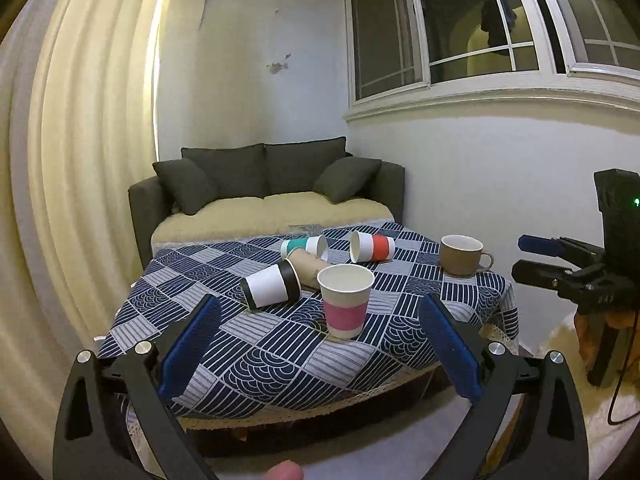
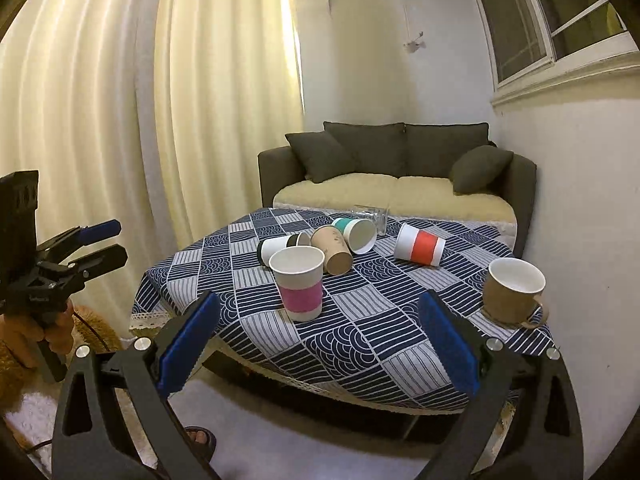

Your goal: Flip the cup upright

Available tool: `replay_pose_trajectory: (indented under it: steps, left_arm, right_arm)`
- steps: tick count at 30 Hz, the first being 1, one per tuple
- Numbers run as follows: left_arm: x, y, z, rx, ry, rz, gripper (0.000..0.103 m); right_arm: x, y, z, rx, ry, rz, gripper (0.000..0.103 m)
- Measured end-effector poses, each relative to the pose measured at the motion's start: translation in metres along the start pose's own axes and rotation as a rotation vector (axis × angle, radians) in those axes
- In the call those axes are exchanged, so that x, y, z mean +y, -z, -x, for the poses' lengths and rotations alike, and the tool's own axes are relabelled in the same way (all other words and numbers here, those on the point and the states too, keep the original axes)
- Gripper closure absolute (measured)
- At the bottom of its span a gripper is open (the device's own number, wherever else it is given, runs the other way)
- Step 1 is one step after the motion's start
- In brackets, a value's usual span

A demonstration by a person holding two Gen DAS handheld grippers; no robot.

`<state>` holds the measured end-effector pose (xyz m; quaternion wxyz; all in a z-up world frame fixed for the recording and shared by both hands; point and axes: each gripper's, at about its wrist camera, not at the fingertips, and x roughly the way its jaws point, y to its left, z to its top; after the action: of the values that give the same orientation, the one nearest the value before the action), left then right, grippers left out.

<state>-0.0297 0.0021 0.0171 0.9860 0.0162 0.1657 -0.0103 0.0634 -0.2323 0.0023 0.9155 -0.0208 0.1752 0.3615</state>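
Note:
Several paper cups lie on their sides on the table: a black-banded one (image 1: pixel 272 283) (image 2: pixel 280 246), a plain brown one (image 1: pixel 310 267) (image 2: pixel 334 250), a teal-banded one (image 1: pixel 306 246) (image 2: pixel 356 234) and an orange-banded one (image 1: pixel 372 247) (image 2: pixel 420 246). A pink-banded cup (image 1: pixel 346 300) (image 2: pixel 299 283) stands upright near the front. A brown mug (image 1: pixel 462 255) (image 2: pixel 512 290) stands upright at the right. My left gripper (image 1: pixel 320 336) is open and empty, held before the table's front edge. My right gripper (image 2: pixel 320 336) is open and empty too, off the front right corner.
The table has a blue and white patterned cloth (image 1: pixel 280 344) (image 2: pixel 360 344). A clear glass (image 2: pixel 370 216) lies at the far edge. A dark sofa (image 1: pixel 264 192) stands behind the table, a wall to the right, curtains (image 1: pixel 80 160) to the left.

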Motion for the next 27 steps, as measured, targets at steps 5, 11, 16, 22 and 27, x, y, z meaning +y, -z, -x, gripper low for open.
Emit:
replay_pose_trajectory:
  steps: [5,11,16,22,27]
  left_arm:
    - [0.001,0.007,-0.007,0.031,-0.007,0.002,0.006]
    - [-0.004,0.010,-0.012,0.051,0.001,-0.012,0.006]
    - [-0.003,0.012,-0.017,0.073,-0.001,-0.008,0.006]
    - [-0.004,0.013,-0.020,0.093,-0.016,-0.006,0.006]
    - [-0.004,0.014,-0.023,0.107,-0.022,-0.004,0.006]
  right_arm:
    - [0.000,0.003,-0.002,-0.003,-0.008,-0.007,0.005]
    - [0.001,0.005,-0.007,0.003,-0.024,-0.015,0.005]
    - [0.001,0.005,-0.010,0.009,-0.033,-0.019,0.005]
    - [0.005,0.006,-0.013,0.019,-0.046,-0.008,0.005]
    - [0.008,0.006,-0.015,0.025,-0.052,-0.001,0.005]
